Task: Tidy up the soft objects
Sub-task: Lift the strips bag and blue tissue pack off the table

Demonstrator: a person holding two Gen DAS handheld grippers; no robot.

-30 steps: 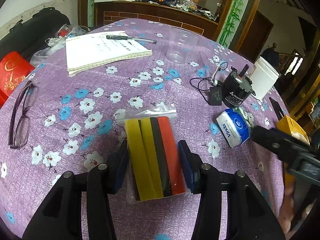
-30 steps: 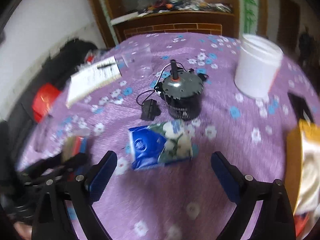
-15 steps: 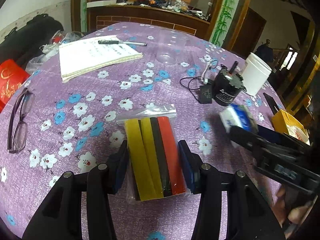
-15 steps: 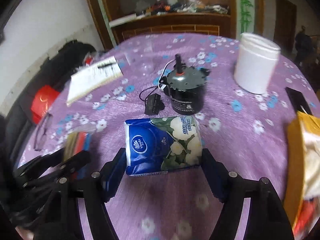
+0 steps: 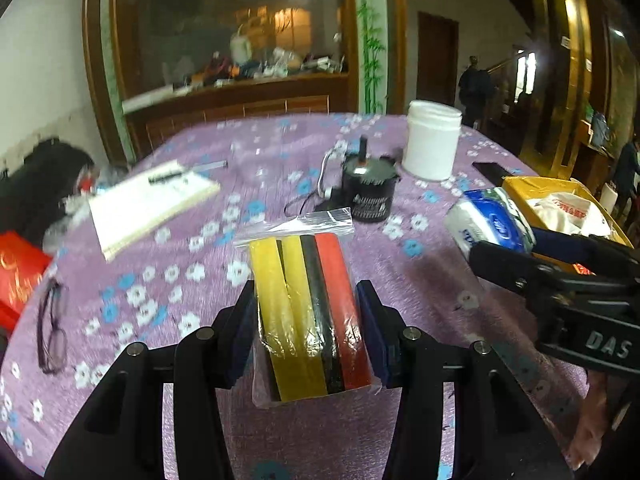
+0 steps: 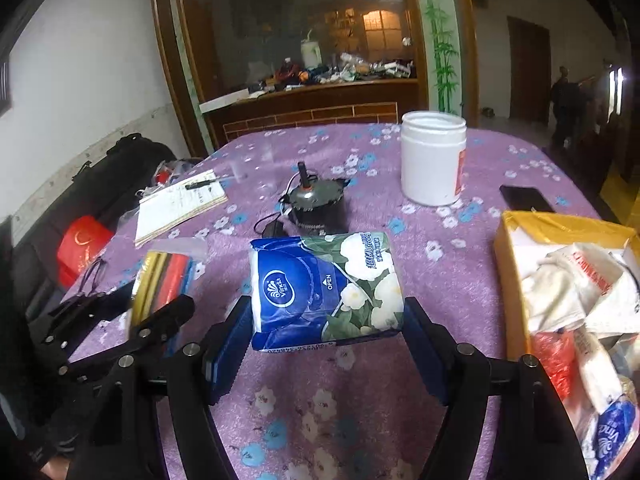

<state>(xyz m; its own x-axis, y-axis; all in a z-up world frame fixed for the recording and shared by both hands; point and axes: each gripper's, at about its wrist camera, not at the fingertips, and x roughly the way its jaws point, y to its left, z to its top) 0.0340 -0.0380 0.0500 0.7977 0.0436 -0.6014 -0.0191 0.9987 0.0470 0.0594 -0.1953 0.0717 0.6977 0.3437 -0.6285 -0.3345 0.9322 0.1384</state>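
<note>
Both packs now lifted off table: your L gripper clamps sponge bag, R gripper clamps tissue pack.

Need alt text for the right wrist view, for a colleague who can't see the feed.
The right claw grips a blue tissue pack above a purple floral tablecloth. A yellow box of soft items sits to its right, and the left claw holds a bag of foam strips on the left. A motor and white jar stand behind.
</note>
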